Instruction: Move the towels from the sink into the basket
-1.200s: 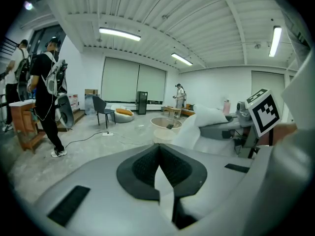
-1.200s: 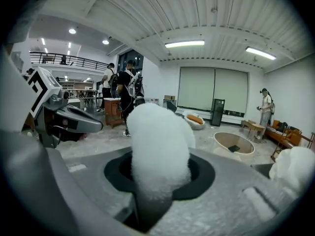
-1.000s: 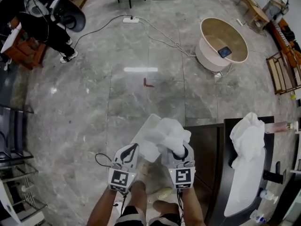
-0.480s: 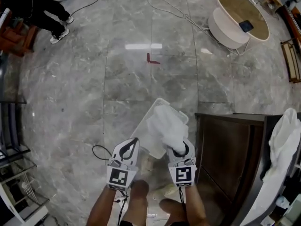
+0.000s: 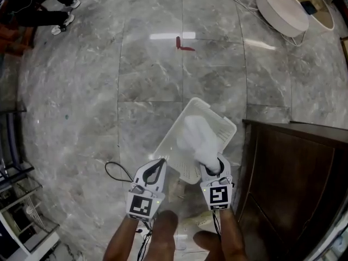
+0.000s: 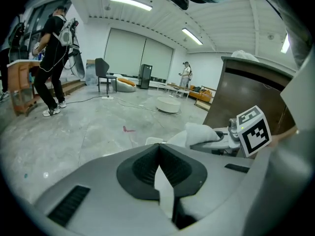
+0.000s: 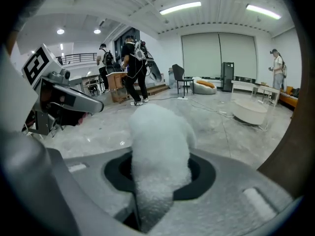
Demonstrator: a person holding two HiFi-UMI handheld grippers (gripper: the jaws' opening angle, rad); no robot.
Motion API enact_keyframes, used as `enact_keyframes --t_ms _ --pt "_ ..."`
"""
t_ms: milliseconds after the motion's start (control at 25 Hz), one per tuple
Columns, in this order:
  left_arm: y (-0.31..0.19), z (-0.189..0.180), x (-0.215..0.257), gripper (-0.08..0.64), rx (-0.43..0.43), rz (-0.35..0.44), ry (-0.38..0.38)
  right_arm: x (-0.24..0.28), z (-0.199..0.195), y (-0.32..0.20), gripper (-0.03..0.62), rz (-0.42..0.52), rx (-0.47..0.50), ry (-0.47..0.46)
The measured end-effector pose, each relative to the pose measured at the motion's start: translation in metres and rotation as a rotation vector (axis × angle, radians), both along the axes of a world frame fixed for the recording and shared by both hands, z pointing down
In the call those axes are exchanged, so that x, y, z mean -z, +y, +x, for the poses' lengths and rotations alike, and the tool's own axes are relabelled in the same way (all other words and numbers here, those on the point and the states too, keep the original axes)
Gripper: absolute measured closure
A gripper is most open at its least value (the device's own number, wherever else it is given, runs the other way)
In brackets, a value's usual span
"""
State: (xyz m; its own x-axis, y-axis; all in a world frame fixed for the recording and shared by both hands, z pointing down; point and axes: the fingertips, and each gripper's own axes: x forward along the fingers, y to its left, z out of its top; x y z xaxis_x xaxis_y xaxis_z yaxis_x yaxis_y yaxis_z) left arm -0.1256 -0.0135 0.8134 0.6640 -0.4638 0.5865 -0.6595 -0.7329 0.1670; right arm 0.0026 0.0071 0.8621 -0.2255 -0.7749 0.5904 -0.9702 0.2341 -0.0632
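A white slatted basket (image 5: 227,128) stands on the grey marble floor just ahead of both grippers. My right gripper (image 5: 213,169) is shut on a fluffy white towel (image 5: 198,138), which hangs over the inside of the basket. In the right gripper view the towel (image 7: 160,136) bulges up from between the jaws and fills the middle of the picture. My left gripper (image 5: 157,166) hovers at the basket's near left edge, its jaws shut tip to tip with nothing held. From the left gripper view, the right gripper (image 6: 227,137) and its towel (image 6: 198,131) show close on the right.
A dark brown cabinet (image 5: 296,170) rises right beside the basket. A black cable loop (image 5: 115,173) lies on the floor at the left. A round low table (image 5: 288,12) stands far right; a person's feet (image 5: 61,19) far left. Metal shelving (image 5: 16,211) lines the left edge.
Both grippers have sunk toward the floor with the towel, which now hangs lower over the basket. The sink with its other towel has slid out of view at the right.
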Motion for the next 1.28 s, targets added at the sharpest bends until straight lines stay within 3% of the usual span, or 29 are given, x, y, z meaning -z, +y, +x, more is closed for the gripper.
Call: enact_keyframes --t_ms 240,440,600,720,880,1080,1280 --pt "0.013 -0.001 -0.055 0.551 -0.012 -0.005 -0.018 -0.067 -0.005 0.008 0.44 -0.016 -0.003 -0.022" --pt "0.018 -0.004 -0.075 0.551 -0.003 -0.026 -0.015 -0.09 -0.011 0.011 0.414 -0.024 0.015 -0.04" --pt "0.014 -0.006 -0.076 0.551 0.031 -0.045 -0.023 -0.099 -0.013 0.009 0.227 -0.035 0.002 -0.097" --pt "0.013 -0.006 -0.077 0.551 0.006 -0.005 -0.029 -0.099 -0.013 0.007 0.213 -0.03 0.01 -0.094" --pt "0.016 -0.002 -0.069 0.551 -0.004 0.011 -0.042 -0.087 -0.013 0.009 0.213 -0.025 0.018 -0.087" --pt "0.006 0.003 -0.022 0.551 0.085 -0.02 -0.016 -0.043 -0.012 0.004 0.215 0.008 0.037 -0.073" --pt "-0.003 0.012 0.043 0.551 0.035 0.073 -0.017 0.032 -0.003 -0.003 0.215 0.037 0.036 -0.027"
